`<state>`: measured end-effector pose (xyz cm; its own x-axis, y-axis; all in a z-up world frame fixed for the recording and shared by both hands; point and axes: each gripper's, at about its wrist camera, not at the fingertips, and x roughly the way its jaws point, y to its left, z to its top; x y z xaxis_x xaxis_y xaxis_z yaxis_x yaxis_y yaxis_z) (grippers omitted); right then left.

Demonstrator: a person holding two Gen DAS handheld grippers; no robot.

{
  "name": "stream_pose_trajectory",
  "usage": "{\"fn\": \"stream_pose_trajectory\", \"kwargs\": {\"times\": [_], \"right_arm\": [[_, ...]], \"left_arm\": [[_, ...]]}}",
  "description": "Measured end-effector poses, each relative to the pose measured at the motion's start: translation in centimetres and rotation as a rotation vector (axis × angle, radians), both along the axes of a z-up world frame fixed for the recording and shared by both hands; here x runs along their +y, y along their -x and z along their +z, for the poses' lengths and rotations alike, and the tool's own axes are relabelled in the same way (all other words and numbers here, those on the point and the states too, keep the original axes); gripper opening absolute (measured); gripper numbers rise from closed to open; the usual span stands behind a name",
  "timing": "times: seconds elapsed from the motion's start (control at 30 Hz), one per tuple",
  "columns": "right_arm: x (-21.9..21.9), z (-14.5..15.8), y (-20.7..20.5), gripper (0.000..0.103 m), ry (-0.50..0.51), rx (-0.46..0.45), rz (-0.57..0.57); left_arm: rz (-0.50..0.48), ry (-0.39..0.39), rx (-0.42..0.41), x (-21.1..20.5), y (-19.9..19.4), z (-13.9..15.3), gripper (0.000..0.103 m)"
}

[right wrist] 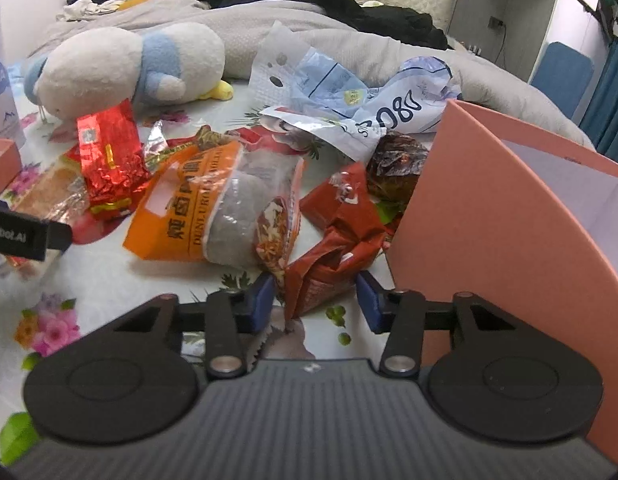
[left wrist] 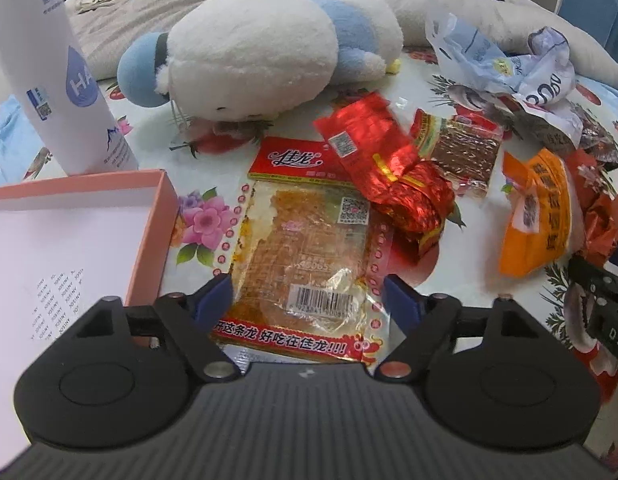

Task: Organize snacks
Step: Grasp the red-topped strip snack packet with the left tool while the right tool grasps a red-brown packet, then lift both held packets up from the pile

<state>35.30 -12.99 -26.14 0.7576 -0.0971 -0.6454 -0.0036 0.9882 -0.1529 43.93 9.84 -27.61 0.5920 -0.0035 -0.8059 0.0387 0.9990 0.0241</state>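
My left gripper (left wrist: pixel 309 294) is open, its blue pads on either side of a flat clear packet of orange spicy strips (left wrist: pixel 309 240) that lies on the floral cloth. A red foil packet (left wrist: pixel 385 152) overlaps that packet's far corner. To the left stands an open pink box (left wrist: pixel 153 216). My right gripper (right wrist: pixel 317 300) is also open. A crumpled red-brown packet (right wrist: pixel 333 248) sits between its pads with little room either side. An orange packet (right wrist: pixel 213 208) lies just left of it, and a second pink box (right wrist: pixel 489 200) rises close on the right.
A white and blue plush toy (left wrist: pixel 261 64) lies behind the snacks, with a tall white bottle (left wrist: pixel 57 80) at far left. A crumpled blue-white bag (right wrist: pixel 369 96), a dark packet (right wrist: pixel 397 168) and another strip packet (left wrist: pixel 465 152) lie further back. Grey bedding (right wrist: pixel 349 28) borders the cloth.
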Motion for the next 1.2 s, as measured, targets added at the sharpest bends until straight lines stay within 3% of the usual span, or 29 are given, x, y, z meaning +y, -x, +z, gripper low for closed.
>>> {"fn": "stream_pose_trajectory", "kwargs": {"times": [0.33,0.47,0.83,1.0,1.2], "right_arm": [[-0.9,0.1,2.1,0.039,-0.048,-0.013,0.008],[-1.2,0.4,4.4,0.038,-0.062,-0.004,0.027],[-2.5,2.0,11.0,0.032,-0.075,0.003,0.07],[-3.4,3.4,14.2,0.032,-0.131,0.006,0.105],[-3.9,4.2,18.7,0.029,-0.144,0.041,0.181]], "left_arm": [[0.017,-0.028,-0.037,-0.8,2.4,0.7,0.05],[0.046,0.013,-0.018,-0.5,5.0,1.6,0.042],[0.146,0.109,-0.028,-1.0,14.1,2.9,0.031],[0.197,0.153,-0.044,-1.3,18.4,3.8,0.028],[0.227,0.164,-0.052,-1.9,23.2,4.9,0.026]]}}
